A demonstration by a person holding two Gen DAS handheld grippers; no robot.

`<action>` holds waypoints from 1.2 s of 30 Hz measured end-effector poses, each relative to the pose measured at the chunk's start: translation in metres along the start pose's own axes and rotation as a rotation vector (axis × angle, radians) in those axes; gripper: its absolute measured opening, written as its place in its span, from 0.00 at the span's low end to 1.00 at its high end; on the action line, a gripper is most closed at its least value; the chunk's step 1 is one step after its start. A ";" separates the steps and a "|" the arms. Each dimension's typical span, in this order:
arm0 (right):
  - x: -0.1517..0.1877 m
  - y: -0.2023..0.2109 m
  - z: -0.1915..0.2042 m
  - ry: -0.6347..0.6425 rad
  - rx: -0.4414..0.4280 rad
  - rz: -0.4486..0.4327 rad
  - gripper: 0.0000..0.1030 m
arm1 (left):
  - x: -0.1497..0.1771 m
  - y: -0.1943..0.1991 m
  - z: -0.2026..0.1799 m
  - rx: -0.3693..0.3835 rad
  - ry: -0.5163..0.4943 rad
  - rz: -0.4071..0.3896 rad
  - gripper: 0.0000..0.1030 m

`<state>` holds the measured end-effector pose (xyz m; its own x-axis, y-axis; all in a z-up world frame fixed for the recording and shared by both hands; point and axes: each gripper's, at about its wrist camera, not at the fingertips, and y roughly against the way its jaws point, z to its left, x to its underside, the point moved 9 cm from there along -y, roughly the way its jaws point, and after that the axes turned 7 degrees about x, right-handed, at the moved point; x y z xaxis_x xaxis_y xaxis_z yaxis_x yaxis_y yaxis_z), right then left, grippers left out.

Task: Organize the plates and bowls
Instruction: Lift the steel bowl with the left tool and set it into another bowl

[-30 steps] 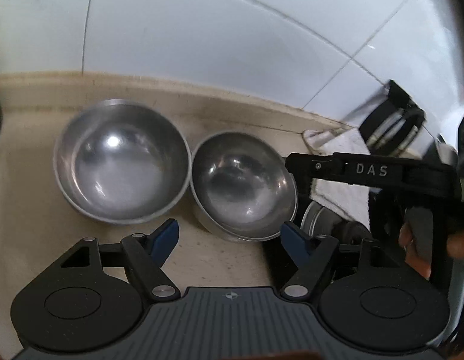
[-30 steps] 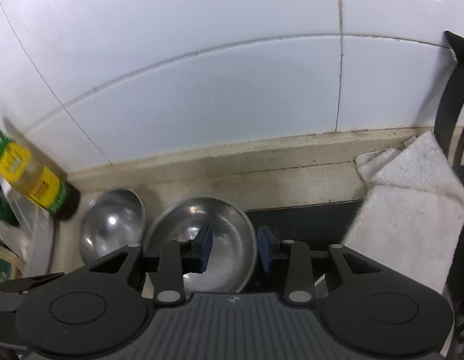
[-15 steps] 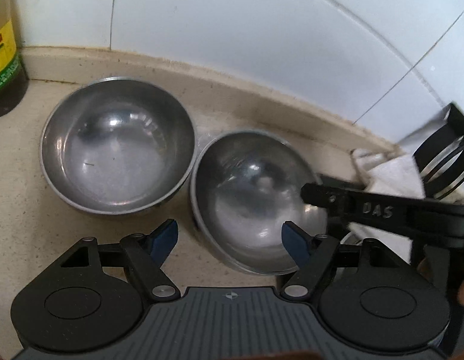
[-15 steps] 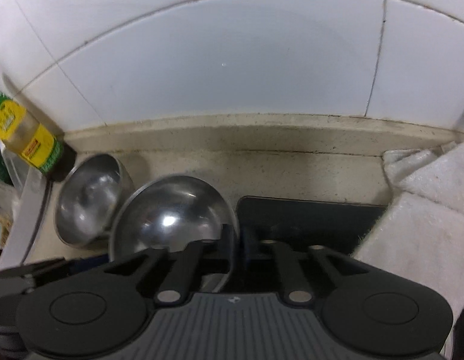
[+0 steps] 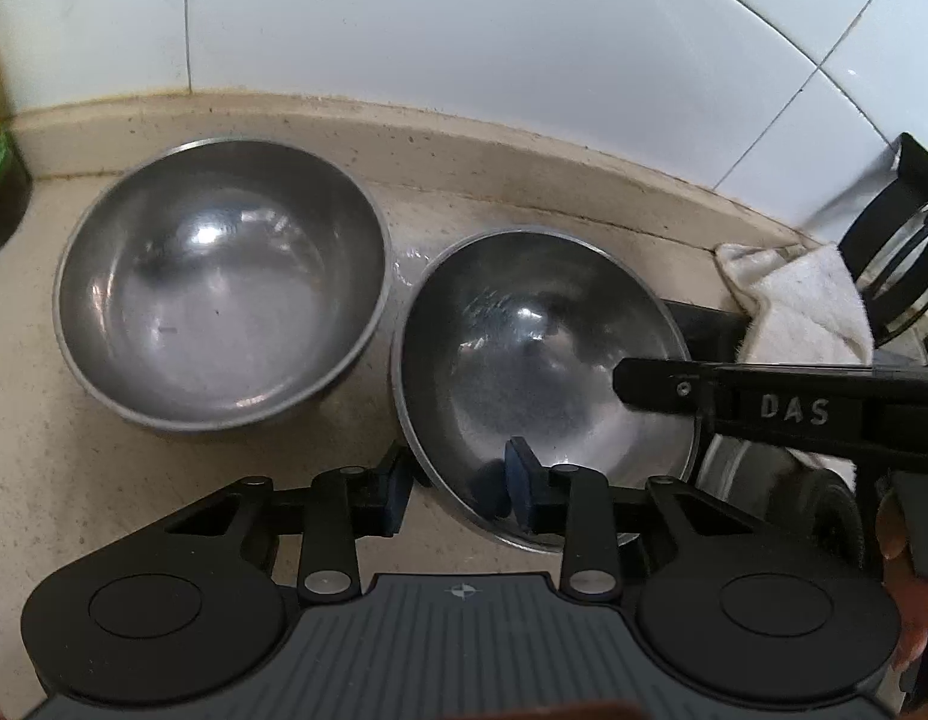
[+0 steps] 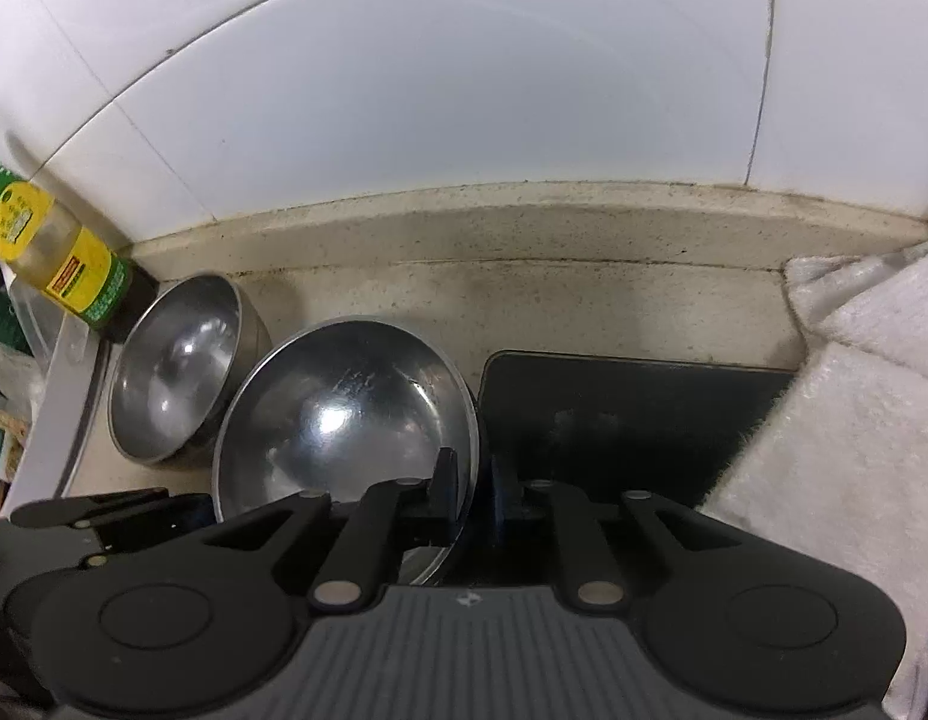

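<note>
**Both grippers on the nearer steel bowl's rim**

I had the nearer steel bowl as my landmark, and everything I called was relative to it. My left gripper straddled its near-left rim, one blue pad outside the wall and the other inside the basin; the pads had not met the metal on both sides, so I read those jaws as parted around the rim rather than clamped. My right gripper sat on the bowl's right rim, and there the fingers were pinched tight with the thin steel edge between them (a firm bite, as far as the right wrist view showed).

The bowl itself looked tilted, its right side raised over a dark flat mat lying just to its right. Just to its left sat the second steel bowl, upright on the speckled beige counter, close enough that I could not tell whether the two rims touched. Further left of that one stood a bottle with a yellow and green label, against the white tiled wall. Right of the mat, a white towel lay bunched. Behind the landmark bowl ran the counter's raised back edge.
</note>
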<state>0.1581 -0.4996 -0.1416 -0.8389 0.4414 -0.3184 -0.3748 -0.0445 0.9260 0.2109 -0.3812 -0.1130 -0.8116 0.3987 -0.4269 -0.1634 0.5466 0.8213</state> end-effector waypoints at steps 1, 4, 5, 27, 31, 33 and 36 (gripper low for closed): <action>0.000 0.002 -0.002 -0.020 -0.008 0.002 0.11 | 0.000 0.000 -0.002 0.005 -0.001 -0.001 0.38; 0.000 0.014 -0.005 -0.048 -0.022 -0.015 0.11 | -0.002 0.015 -0.009 0.004 -0.054 -0.027 0.39; 0.000 0.020 -0.004 -0.046 -0.018 -0.027 0.11 | -0.002 0.020 -0.011 0.001 -0.070 -0.036 0.39; 0.060 0.132 0.069 -0.015 0.004 -0.137 0.11 | 0.057 0.130 -0.010 0.073 -0.194 -0.099 0.42; 0.085 0.132 0.081 -0.022 0.006 -0.102 0.11 | 0.079 0.135 -0.001 0.075 -0.216 -0.057 0.43; 0.095 0.131 0.087 -0.033 0.008 -0.084 0.11 | 0.086 0.137 0.003 0.076 -0.224 -0.045 0.43; 0.108 0.128 0.093 -0.049 0.011 -0.061 0.11 | 0.093 0.139 0.009 0.076 -0.241 -0.030 0.43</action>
<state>0.0564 -0.3738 -0.0389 -0.7941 0.4864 -0.3643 -0.4202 -0.0063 0.9074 0.1178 -0.2615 -0.0417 -0.6486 0.5403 -0.5361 -0.1352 0.6114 0.7797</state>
